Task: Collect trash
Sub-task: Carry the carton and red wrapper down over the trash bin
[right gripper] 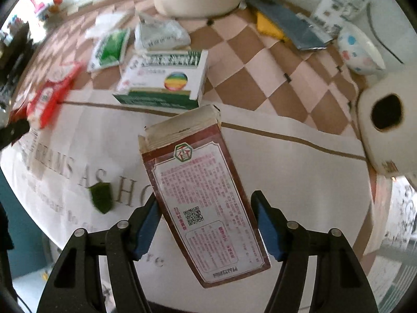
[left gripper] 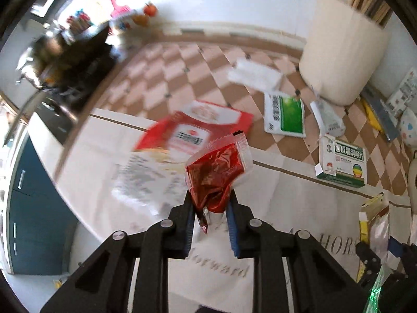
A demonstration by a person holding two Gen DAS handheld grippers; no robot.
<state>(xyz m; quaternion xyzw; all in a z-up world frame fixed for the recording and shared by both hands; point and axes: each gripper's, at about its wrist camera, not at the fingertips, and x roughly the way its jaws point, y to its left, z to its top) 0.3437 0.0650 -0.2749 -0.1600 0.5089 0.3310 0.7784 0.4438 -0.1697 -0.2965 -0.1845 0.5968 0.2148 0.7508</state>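
Already both hold trash above the worktop (right gripper: 299, 154): the left gripper (left gripper: 209, 203) pinches a crumpled red sachet (left gripper: 217, 172), while the right gripper (right gripper: 206, 224) clamps a brown carton (right gripper: 200, 195) crookedly, near the green-and-white box (right gripper: 166, 78); that skewed grip could let the carton twist free.

place: home, I'd say | proof: checkered tablecloth (right gripper: 260, 78) — medicine box (right gripper: 166, 78) at my 12, toilet roll (right gripper: 383, 130) at 2
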